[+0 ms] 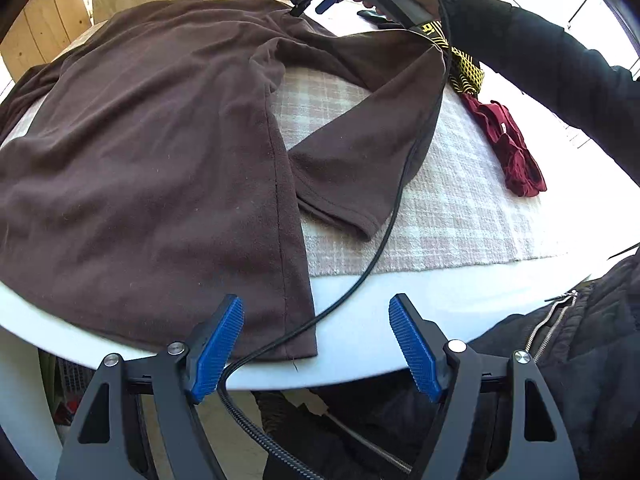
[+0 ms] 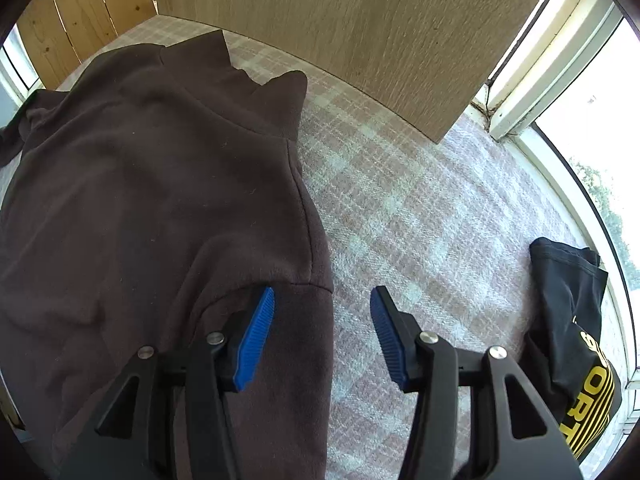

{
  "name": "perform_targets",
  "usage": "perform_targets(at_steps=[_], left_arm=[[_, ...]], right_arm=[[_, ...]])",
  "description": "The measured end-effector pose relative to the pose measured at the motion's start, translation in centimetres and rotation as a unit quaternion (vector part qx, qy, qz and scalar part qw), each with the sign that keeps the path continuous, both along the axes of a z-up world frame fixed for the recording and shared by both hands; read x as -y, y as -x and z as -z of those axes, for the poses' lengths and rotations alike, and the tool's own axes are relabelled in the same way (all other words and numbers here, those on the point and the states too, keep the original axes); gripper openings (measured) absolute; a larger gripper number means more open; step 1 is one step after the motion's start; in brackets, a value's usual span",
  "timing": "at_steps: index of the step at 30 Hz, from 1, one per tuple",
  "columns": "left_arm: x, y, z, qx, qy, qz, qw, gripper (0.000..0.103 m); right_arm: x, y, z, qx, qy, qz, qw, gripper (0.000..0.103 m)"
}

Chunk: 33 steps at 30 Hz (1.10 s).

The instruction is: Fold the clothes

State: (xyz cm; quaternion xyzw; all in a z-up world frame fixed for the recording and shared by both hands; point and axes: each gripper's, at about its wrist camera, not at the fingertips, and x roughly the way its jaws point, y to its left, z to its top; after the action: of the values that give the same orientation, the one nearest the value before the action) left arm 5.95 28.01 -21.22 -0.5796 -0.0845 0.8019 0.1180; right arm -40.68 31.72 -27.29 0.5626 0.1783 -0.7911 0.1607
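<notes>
Brown shirt (image 1: 152, 160) lay flat on the plaid cloth (image 1: 460, 208) covering the white desk (image 1: 400, 312). Its long axis ran away from the left tool (image 1: 316, 344): hem nearest, just ahead of the tool and reaching the desk edge, collar at the far end. One short sleeve (image 1: 352, 172) spread out to the right. Fabric was dark, matte, softly creased. Left tool's jaws stood apart, nothing between them. Right tool (image 2: 322, 336), over the shoulder seam, stood apart, gripping nothing.

Brown shirt (image 1: 152, 152) on pink-and-white plaid cloth (image 1: 460, 208); blue-padded tools.
</notes>
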Motion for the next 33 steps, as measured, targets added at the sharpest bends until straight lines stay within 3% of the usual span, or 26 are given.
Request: perform_targets(at_steps=[2,7,14,20,24,26,30,33], left_arm=[[1.3,-1.7,-0.9,0.008,-0.012,-0.014,0.9998,0.074],[2.5,-2.2,-0.3,0.018,0.015,-0.04,0.9989,0.074],[-2.6,1.2,1.8,-0.013,0.05,0.03,0.9982,0.074],[-3.1,2.6,3.1,0.001,0.087,0.028,0.9958,0.07],[-2.6,2.9,3.8,0.017,0.083,0.024,0.9961,0.048],[-2.2,2.9,3.9,0.023,0.071,0.019,0.9971,0.044],[-1.2,3.1,3.8,0.031,0.052,0.009,0.9981,0.026],[-0.8,3.0,3.7,0.035,0.039,0.009,0.9986,0.019]], right_arm=[[0.2,0.1,0.2,-0.001,-0.004,-0.009,1.0,0.05],[0.0,1.0,0.9,0.013,0.013,-0.003,1.0,0.05],[0.4,1.5,1.3,0.015,0.018,-0.004,1.0,0.05],[0.2,1.2,0.7,0.016,0.027,-0.014,0.999,0.05],[-0.6,1.5,-0.4,0.02,0.067,-0.004,0.998,0.05],[-0.5,1.8,-0.4,0.032,0.078,-0.001,0.996,0.05],[1.0,2.1,0.6,0.022,0.022,-0.018,0.999,0.05],[0.9,1.8,1.0,0.042,0.046,-0.013,0.998,0.048]])
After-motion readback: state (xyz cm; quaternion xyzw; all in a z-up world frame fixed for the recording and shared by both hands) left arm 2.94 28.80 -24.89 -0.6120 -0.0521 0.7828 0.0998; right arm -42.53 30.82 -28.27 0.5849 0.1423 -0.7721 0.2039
